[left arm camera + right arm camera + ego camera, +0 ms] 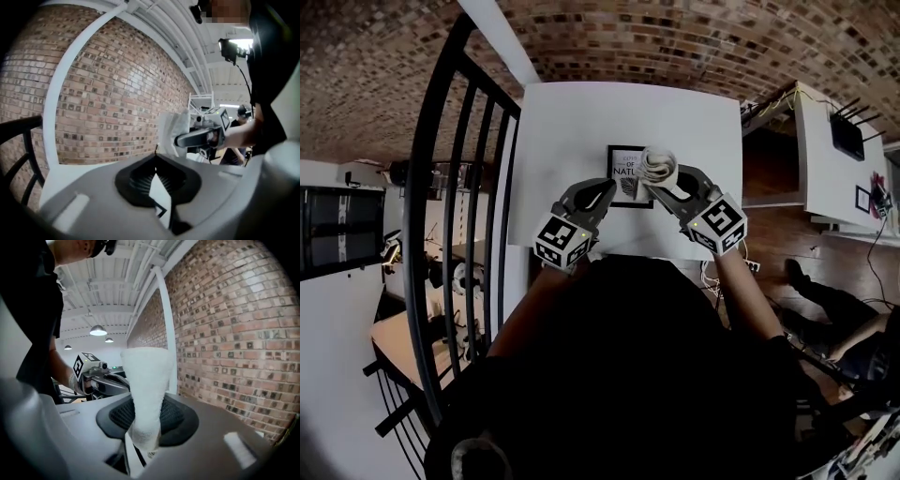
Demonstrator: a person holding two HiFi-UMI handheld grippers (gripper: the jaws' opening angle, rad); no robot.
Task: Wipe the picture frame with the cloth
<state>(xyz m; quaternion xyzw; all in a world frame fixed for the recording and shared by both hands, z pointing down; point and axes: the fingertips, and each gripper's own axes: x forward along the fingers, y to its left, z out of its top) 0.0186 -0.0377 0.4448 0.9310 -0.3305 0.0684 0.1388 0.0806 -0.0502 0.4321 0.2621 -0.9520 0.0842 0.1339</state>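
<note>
Black round the rim and white within: looking at the picture frame [623, 174], over the white table [581, 122], right at the fingertips of both grippers. Resting flat or lifted a little, not telling from here.

Clamping it with the left gripper [607, 191], jaws pressed together on a thin white sliver with a black corner, seen edge-on in the left gripper view and judged to be the frame's near left part.

Pinching the cloth [658, 167] in the right gripper [664, 186], jaws closed on its lower end. Standing the rest up past those fingertips as a pale, towel-like roll.

Holding that roll over the frame's right part, just beyond and to the right of the left fingers. Touching the glass or hovering above it, not showing clearly.

Running the frame's long axis straight away from both sets of fingers, toward the far side of the table. Sitting closest to the bare left part with the left fingers, yet busy steadying there. Leaving the wipe, then, to the right fingers, most likely by sweeping leftward across the face.

Hiding the frame's right edge and much of its print behind the cloth and the right fingers. Cutting off its near edge behind the left jaws. Showing mostly brick wall [234, 333] in both gripper views, so giving no look at the frame's face.
</note>
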